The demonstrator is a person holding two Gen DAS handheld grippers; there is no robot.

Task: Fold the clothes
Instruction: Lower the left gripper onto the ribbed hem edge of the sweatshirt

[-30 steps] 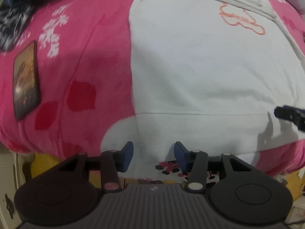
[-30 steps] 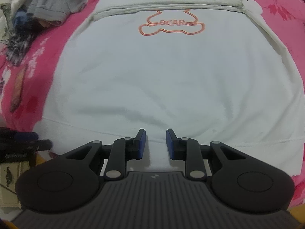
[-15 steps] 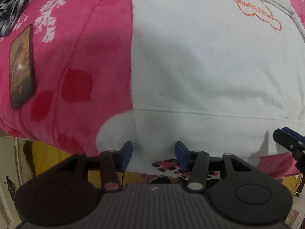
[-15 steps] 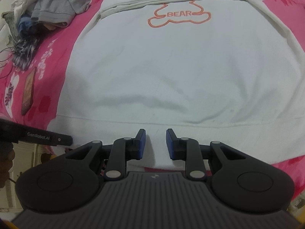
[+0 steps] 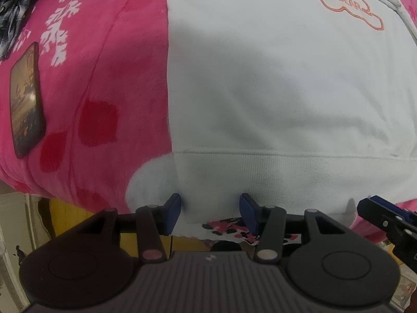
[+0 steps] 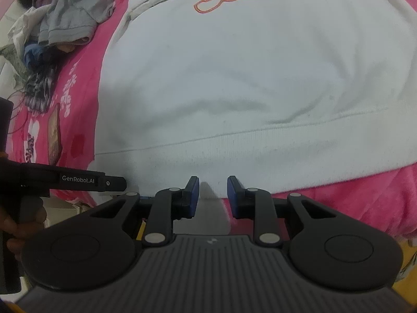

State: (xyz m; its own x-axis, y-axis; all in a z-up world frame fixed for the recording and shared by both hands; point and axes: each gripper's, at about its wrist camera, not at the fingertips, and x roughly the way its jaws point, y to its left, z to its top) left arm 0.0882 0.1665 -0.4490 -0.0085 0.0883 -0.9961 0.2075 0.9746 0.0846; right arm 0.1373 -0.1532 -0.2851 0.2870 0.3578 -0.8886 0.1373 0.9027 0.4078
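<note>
A white sweatshirt (image 5: 273,91) with an orange bear outline lies flat on a pink blanket (image 5: 117,78). Its ribbed hem (image 5: 260,172) runs along the bed's near edge. My left gripper (image 5: 210,208) points down at the hem's left corner. It is open, and the hem's edge lies between its blue pads without being pressed. My right gripper (image 6: 213,193) sits further right along the same hem (image 6: 260,154). Its jaws are narrow but apart, with the cloth edge showing in the gap. It shows at the right edge of the left wrist view, as the right gripper (image 5: 385,216).
A phone (image 5: 26,99) lies on the blanket left of the sweatshirt. A heap of grey and dark clothes (image 6: 67,23) sits at the far left of the bed. A hand (image 6: 15,224) holds the left gripper's handle. Yellow furniture (image 5: 65,214) shows below the bed edge.
Both views have closed in on the hem. The right gripper has rolled, so the hem now runs slanted in its view, and the left gripper reaches further into that view.
</note>
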